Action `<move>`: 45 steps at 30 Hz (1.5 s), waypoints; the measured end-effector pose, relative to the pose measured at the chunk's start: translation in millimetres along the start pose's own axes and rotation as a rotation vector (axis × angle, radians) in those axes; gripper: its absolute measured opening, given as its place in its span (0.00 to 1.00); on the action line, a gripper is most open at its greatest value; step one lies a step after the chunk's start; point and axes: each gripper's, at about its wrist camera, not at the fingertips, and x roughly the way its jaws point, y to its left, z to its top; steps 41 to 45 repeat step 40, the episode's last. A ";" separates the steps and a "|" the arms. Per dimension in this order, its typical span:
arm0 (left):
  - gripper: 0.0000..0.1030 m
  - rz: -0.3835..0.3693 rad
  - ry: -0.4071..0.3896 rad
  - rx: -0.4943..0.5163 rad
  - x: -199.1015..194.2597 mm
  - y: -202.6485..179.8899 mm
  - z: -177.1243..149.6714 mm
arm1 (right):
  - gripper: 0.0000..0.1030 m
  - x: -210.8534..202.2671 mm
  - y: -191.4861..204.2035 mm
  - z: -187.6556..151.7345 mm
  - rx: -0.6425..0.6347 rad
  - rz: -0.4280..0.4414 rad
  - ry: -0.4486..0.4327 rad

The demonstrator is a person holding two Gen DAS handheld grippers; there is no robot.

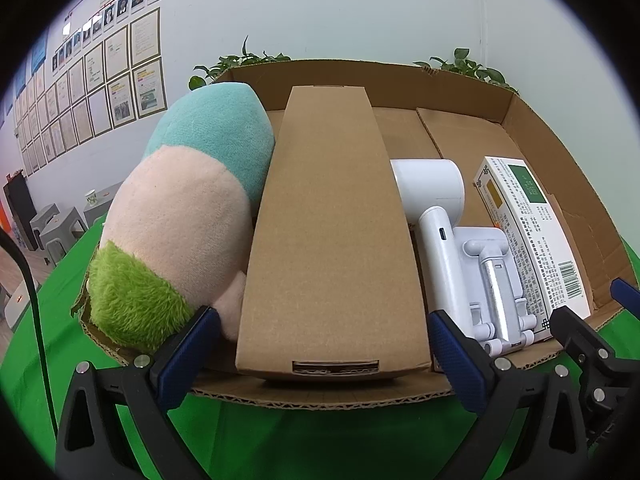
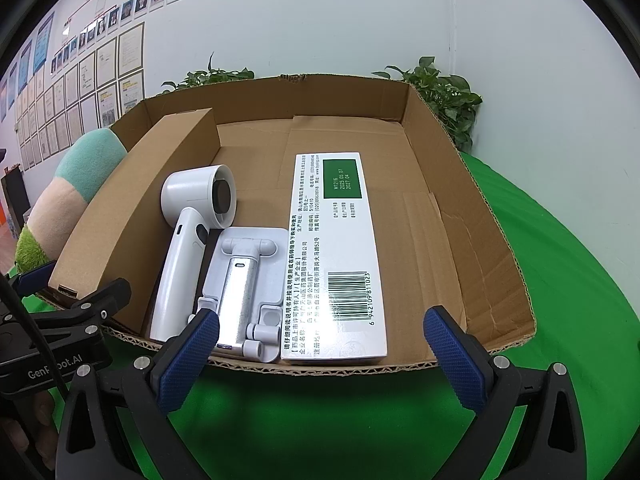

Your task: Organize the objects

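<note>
Cardboard box (image 1: 332,216) is lying lengthwise dead ahead of the left hand-held gripper (image 1: 324,344), inside the tray (image 1: 552,184) between plush toy (image 1: 180,216) and fan (image 1: 436,216), jaws spreading empty either side of its near end, while the right hand-held gripper (image 2: 322,344), equally spread, is facing the medicine carton (image 2: 340,256).

Bright, even indoor light; glare on the white medicine box (image 2: 334,256); strong fisheye curvature, dark vignetted corners.
</note>
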 end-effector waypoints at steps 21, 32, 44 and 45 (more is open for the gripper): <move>0.99 -0.002 -0.003 -0.004 -0.8 0.0 -0.7 | 1.00 -0.1 0.0 -0.2 0.000 0.000 0.000; 0.99 0.010 0.004 0.003 -0.1 -0.4 -1.0 | 1.00 0.0 0.0 -0.3 0.000 0.000 0.000; 0.99 0.016 0.008 0.009 0.9 0.0 -1.1 | 1.00 -0.4 0.5 -0.2 0.000 -0.001 0.000; 0.99 0.016 0.008 0.009 0.9 0.0 -1.1 | 1.00 -0.4 0.5 -0.2 0.000 -0.001 0.000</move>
